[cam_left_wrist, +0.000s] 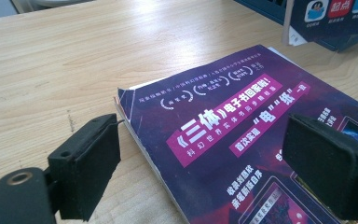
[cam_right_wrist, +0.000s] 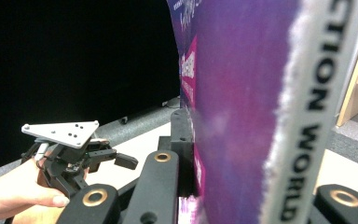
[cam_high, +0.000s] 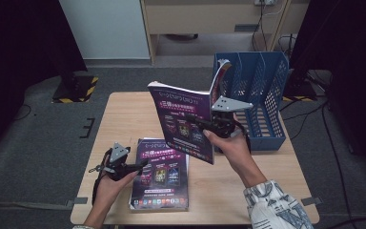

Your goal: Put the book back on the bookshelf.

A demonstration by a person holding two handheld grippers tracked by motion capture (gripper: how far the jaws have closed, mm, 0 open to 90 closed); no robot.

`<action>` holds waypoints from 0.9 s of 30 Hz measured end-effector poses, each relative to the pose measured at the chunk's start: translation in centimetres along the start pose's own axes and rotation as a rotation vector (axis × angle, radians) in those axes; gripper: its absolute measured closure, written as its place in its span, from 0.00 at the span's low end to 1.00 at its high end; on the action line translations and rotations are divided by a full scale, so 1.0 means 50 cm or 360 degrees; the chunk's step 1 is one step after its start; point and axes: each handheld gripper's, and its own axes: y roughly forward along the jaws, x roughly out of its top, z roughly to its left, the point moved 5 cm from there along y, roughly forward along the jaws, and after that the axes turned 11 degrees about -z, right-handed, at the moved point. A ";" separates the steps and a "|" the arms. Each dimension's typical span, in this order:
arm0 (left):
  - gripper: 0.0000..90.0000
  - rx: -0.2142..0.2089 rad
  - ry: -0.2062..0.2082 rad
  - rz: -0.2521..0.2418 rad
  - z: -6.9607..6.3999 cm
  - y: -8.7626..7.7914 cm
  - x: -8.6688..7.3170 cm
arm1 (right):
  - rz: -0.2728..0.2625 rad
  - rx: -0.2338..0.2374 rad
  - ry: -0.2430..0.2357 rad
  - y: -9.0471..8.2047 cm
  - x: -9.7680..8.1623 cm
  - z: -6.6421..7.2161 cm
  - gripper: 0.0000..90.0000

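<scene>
Grey carpet (cam_high: pixel 43 143) is spreading across the room, dark curtains (cam_high: pixel 19 43) hanging at both sides. The pale wooden counter (cam_high: pixel 124 119) is sitting mid-floor, a blue file rack (cam_high: pixel 262 90) standing at its far right corner. The right gripper (cam_high: pixel 205 125) is pinching a purple magazine (cam_high: pixel 183 121), holding it upright above the counter just beside the rack. A second magazine (cam_high: pixel 162 174) is lying flat near the front edge, and the left gripper (cam_high: pixel 140 166) is hovering at its left edge, jaws spread.
</scene>
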 end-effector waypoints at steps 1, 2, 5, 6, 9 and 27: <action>0.12 -0.0001 0.0000 0.0000 0.000 0.000 0.000 | -0.0002 -0.0004 0.0004 -0.002 0.001 0.000 0.92; 0.12 -0.0001 0.0001 0.0000 0.000 0.000 0.000 | -0.0006 -0.0005 0.0002 -0.003 0.002 -0.001 0.92; 0.12 -0.0002 0.0004 0.0000 -0.001 0.000 0.000 | -0.0012 -0.0013 0.0002 -0.006 0.005 -0.004 0.92; 0.12 -0.0002 0.0004 0.0001 -0.001 0.000 0.000 | -0.0014 -0.0018 0.0005 -0.007 0.006 -0.005 0.92; 0.12 -0.0003 0.0006 0.0001 -0.001 0.000 0.000 | -0.0018 -0.0022 0.0001 -0.009 0.009 -0.006 0.92; 0.12 -0.0007 0.0016 0.0012 -0.003 0.002 -0.002 | -0.0024 -0.0054 -0.0003 -0.035 0.018 -0.016 0.92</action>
